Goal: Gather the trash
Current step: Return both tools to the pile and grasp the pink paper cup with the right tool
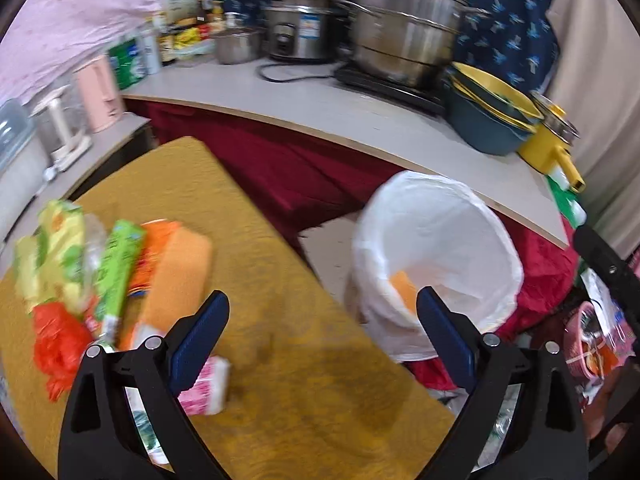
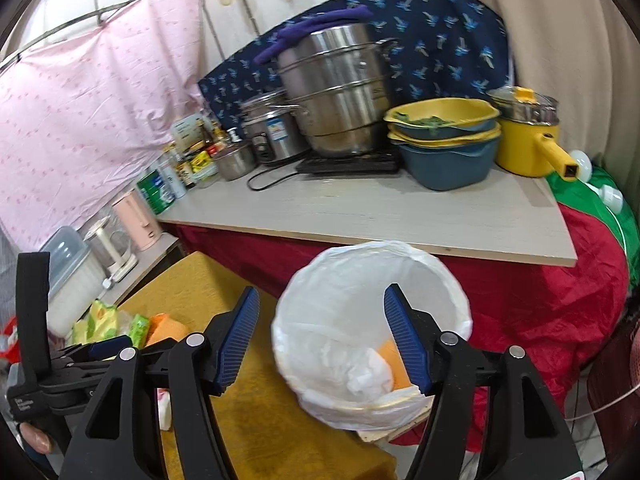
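Over the bin: right gripper [image 2: 320, 330] hangs above the white-lined trash bin [image 2: 372, 276], jaws apart, nothing between them.
Bin contents: an orange sponge-like piece [image 2: 394, 364] and crumpled white paper [image 2: 370, 376] lie at the bottom.
Left gripper [image 1: 322, 340]: over the yellow table [image 1: 288, 360], jaws wide apart and empty, pointing between the trash pile and the bin.
Trash left: a cluster at the table's left edge, with a yellow-green wrapper [image 1: 52, 252], a green carton [image 1: 118, 268], an orange sponge block [image 1: 176, 276], a red plastic bag [image 1: 60, 344] and a pink-and-white packet [image 1: 208, 388] close to the left finger.
Handling, wrappers and bag: likely very light, limp and slippery; best pinched at a bunched fold, since a flat sheet may slide out.
Handling, sponge: soft and springy; grip across its narrow faces.
Handling, carton: light but stiff enough to hold across its middle.
Risk: blur hides exact edges in the pile.
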Motion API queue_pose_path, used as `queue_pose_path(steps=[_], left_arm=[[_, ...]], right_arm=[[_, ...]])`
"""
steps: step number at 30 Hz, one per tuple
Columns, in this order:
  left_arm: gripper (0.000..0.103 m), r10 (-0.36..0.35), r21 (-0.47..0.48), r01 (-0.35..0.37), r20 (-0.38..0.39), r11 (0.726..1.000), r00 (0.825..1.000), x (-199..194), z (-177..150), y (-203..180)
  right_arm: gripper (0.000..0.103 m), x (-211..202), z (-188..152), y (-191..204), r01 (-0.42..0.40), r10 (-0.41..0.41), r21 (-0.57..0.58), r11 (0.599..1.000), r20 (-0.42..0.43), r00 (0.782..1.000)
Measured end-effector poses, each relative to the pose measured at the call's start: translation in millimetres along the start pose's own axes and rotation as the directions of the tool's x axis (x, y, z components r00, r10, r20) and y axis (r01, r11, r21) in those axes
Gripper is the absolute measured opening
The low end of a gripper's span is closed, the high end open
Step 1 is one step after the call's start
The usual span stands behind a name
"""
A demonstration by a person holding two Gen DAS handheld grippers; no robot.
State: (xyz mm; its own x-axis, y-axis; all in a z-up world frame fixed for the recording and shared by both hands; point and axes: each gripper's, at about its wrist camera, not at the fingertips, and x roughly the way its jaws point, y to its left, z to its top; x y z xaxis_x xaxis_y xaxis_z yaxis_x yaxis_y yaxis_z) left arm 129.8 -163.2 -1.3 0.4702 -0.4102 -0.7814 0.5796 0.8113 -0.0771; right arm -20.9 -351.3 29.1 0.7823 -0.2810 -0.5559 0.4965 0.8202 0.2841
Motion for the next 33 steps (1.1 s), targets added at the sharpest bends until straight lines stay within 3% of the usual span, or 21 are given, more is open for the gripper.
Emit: queue_pose_path(steps=[9,20,27,33], left_arm=[[0.090,0.181,-0.131,-0.174,0.043,0.976,0.983,-38,-36,90],[0.090,0.338,-0.290,-0.331,-0.027,0.898,0.941,-64,-101,198],[0.090,0.349,-0.362,-0.349,-0.067,0.865,0.935,-75,-132,234],[0.090,0.347,-0.404,-0.356,-0.099,0.843,0.933,-73,-144,249]], right_arm=[[0.070,11,-19,86,-0.116,0.110,-0.093,0.989,-0.064,0.992],[0.071,40,-84,182,-0.252,0.202,-0.210,0.945,-0.233,0.951],[0.077,55,-119,216,-0.299,0.214,-0.270,0.915,-0.303,0.929],[0.079,66,-147,237,-0.301,0.185,-0.339,0.891,-0.334,0.924]])
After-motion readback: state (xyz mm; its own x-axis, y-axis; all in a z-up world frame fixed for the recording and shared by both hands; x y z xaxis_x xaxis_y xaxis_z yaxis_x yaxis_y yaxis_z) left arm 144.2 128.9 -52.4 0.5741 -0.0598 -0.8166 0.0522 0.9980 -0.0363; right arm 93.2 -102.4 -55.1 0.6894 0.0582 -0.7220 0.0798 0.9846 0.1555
